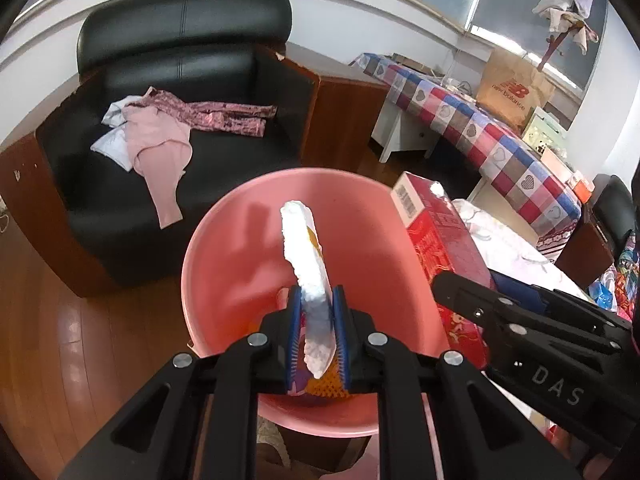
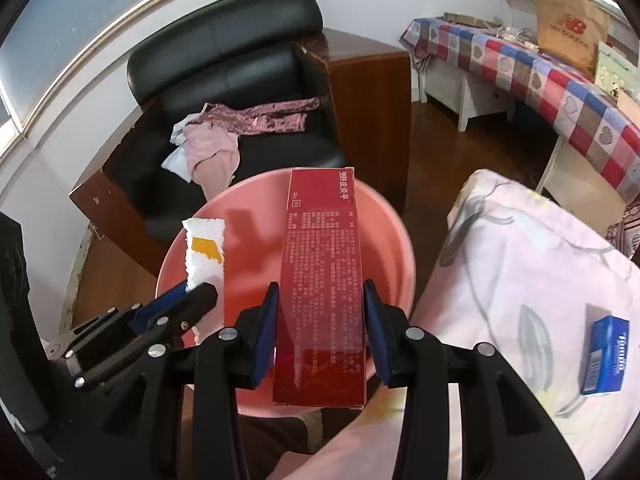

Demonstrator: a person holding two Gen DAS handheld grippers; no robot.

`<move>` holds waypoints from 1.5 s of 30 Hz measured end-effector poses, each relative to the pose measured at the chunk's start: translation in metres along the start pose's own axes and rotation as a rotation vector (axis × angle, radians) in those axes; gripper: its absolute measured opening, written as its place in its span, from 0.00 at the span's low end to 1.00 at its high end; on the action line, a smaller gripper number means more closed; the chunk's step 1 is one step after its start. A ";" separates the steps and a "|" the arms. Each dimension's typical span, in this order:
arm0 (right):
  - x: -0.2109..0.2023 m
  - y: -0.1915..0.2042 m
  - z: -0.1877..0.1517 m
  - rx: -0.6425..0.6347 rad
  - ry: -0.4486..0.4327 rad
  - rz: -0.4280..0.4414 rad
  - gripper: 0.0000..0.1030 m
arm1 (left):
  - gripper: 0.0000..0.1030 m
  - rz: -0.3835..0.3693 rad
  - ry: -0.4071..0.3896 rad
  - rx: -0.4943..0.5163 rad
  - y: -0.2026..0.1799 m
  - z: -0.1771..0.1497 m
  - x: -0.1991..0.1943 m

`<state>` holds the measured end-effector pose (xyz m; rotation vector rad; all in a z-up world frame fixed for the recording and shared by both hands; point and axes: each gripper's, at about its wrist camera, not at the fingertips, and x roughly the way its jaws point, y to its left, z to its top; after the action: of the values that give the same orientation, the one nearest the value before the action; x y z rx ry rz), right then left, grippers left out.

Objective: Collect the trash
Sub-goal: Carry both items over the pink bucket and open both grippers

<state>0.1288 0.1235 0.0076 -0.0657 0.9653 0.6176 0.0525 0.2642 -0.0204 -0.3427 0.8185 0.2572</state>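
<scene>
Both hands loaded over the pink bin [image 1: 224, 248]!
Left gripper [image 1: 316, 308], fingers clamped on a white torn wrapper [image 1: 308, 256], long axis pointing away toward the black armchair [image 1: 180, 60]; right gripper [image 2: 320, 304] squeezes a long red box [image 2: 320, 280], lengthwise away, printed "999". Far right, a "new balance" paper bag [image 1: 510, 88].

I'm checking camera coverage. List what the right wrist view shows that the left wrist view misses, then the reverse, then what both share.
Right wrist only: a blue box lying on the floral bedding. Left wrist only: a coat rack hung with cloth. Both: the pink bin, the left tool clamping the white wrapper, the right tool clamping the red box, and the black armchair.
</scene>
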 end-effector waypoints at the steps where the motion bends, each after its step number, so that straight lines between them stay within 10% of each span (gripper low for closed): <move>1: 0.004 0.002 0.000 0.000 0.008 0.002 0.40 | 0.14 0.000 0.005 0.000 0.001 -0.001 0.002; 28: 0.028 0.006 -0.007 -0.011 0.057 -0.007 0.40 | 0.25 0.047 0.067 -0.038 0.013 -0.010 0.024; 45: -0.025 -0.012 -0.011 0.016 -0.027 0.022 0.40 | 0.26 0.011 -0.005 -0.021 -0.006 -0.003 -0.026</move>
<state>0.1168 0.0983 0.0184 -0.0328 0.9458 0.6298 0.0357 0.2549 -0.0015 -0.3578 0.8138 0.2769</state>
